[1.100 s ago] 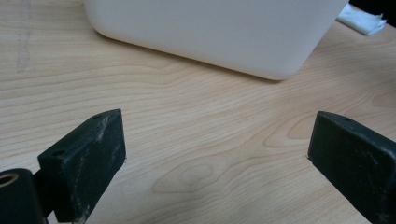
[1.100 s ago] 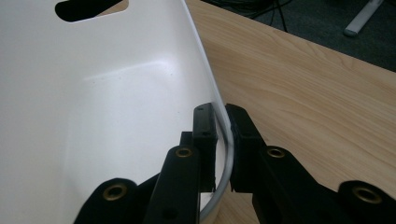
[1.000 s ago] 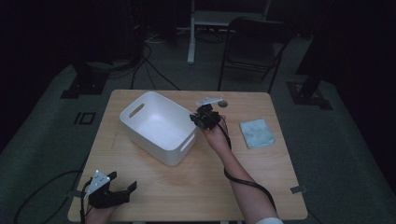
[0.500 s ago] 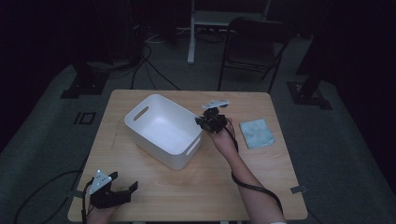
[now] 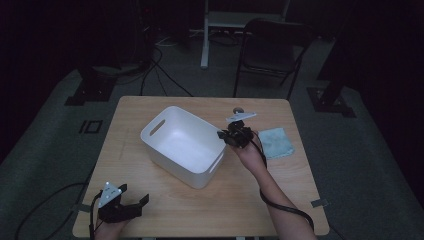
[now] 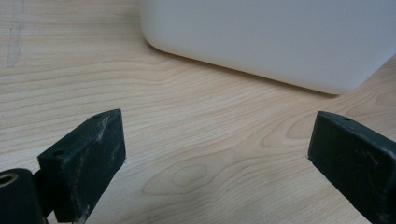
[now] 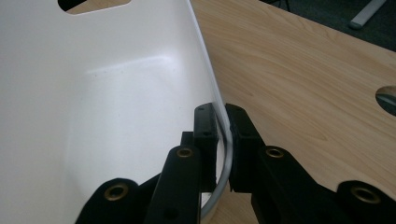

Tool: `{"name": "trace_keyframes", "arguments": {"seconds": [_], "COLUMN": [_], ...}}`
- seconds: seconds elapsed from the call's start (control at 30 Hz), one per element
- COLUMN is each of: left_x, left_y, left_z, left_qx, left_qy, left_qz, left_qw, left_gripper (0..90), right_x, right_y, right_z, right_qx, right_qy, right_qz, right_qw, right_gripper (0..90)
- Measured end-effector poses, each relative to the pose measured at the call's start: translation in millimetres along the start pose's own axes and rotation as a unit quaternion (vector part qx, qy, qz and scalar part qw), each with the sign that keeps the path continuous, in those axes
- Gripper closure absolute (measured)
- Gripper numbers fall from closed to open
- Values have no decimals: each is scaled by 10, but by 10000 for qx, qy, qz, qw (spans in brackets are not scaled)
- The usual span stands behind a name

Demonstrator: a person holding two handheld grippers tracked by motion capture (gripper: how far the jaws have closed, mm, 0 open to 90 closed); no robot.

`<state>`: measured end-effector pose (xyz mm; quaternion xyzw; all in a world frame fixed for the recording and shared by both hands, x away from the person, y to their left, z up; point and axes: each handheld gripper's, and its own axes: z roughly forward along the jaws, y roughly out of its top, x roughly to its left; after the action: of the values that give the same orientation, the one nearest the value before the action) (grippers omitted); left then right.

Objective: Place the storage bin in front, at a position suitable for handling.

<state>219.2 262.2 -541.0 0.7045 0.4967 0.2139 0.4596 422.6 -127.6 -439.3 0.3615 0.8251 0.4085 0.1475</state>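
right tongs (image 7: 223,135) clamp white bin (image 5: 185,145) rim on wooden table (image 5: 280,200); left tongs (image 6: 215,158) gape; dark room

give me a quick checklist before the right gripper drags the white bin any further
1. Right gripper clamped on the white bin wall, one jaw inside and one outside: ok.
2. Bin sitting flat on the table: cannot tell; its far side is hidden.
3. Bin empty, nothing to spill: ok.
4. Blue cloth apart from the bin, to its right: ok for now; it lies close to the right hand.
5. Left gripper open and holding nothing, near the table's front edge, apart from the bin: ok.
6. Cable from the right gripper trailing along the forearm, off the bin: ok.
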Motion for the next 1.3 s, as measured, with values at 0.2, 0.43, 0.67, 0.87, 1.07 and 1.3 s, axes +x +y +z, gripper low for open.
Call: {"name": "trace_keyframes", "arguments": {"seconds": [0.2, 0.43, 0.67, 0.87, 1.07, 1.3], "left_x": [31, 16, 29, -10, -21, -27], "left_y": [17, 19, 17, 14, 12, 12], "left_z": [-44, -33, -48, -19, -16, -14], "left_qx": [-134, -116, -107, 5, 30, 49], "left_qy": [30, 20, -36, -67, -112, -121], "left_qz": [-93, -68, -91, -12, 4, 3], "left_qw": [9999, 9999, 9999, 10000, 9999, 9999], "left_gripper": [42, 42, 42, 42, 42, 42], "right_x": [-27, -62, -79, -90, -91, -102], "right_y": [-73, -165, -263, -352, -423, -515], "right_z": [-95, -205, -325, -435, -531, -637], "right_qx": [23, 17, 17, 33, 74, 55], "right_qy": [46, 97, 132, 150, 185, 208], "right_qz": [-21, -28, -43, -63, -123, -81], "right_qw": [10000, 9999, 9999, 9999, 9997, 9997], "right_gripper": [842, 842, 842, 842, 841, 841]}}
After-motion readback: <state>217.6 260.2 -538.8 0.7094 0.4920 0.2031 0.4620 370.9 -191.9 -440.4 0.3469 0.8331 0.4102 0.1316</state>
